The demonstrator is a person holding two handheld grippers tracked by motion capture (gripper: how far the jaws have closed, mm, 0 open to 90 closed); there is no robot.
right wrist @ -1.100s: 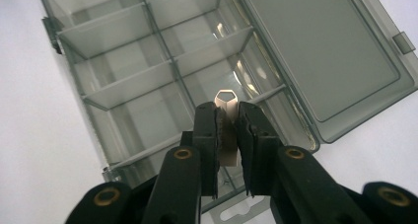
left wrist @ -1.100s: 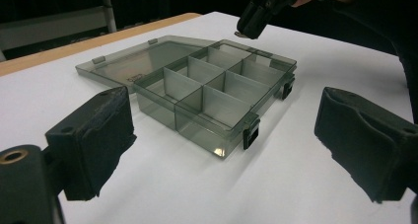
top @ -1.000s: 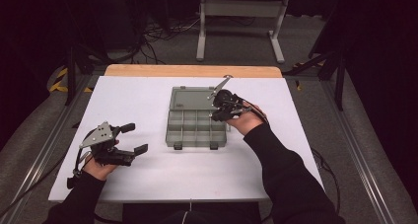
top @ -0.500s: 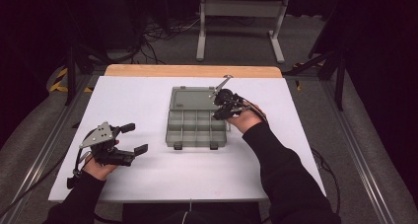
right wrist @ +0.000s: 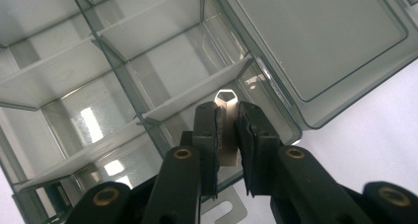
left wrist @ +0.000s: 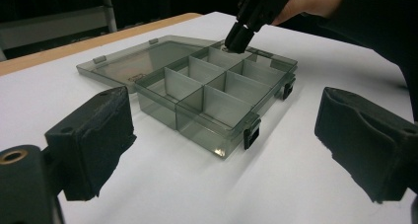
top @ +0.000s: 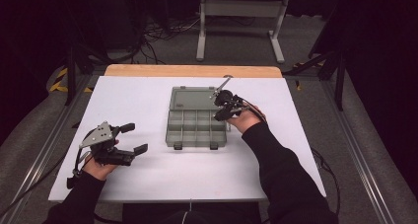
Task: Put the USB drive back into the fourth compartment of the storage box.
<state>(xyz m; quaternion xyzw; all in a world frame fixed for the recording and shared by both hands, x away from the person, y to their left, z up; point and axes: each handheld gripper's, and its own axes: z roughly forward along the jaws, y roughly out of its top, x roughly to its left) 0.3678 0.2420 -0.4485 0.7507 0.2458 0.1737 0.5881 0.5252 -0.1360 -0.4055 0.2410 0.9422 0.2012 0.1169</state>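
A flat metal wrench is clamped between the pads of the right claw, directly above a corner compartment of the open organiser box. The left claw is spread wide, resting on the counter.

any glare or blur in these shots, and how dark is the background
High view: the white table is evenly lit, the surroundings nearly black, the picture soft. Left gripper view: the box is fairly sharp, the near pads blurred. Right gripper view: bright glare patches on the box floor, and the metal piece in the right gripper shines.
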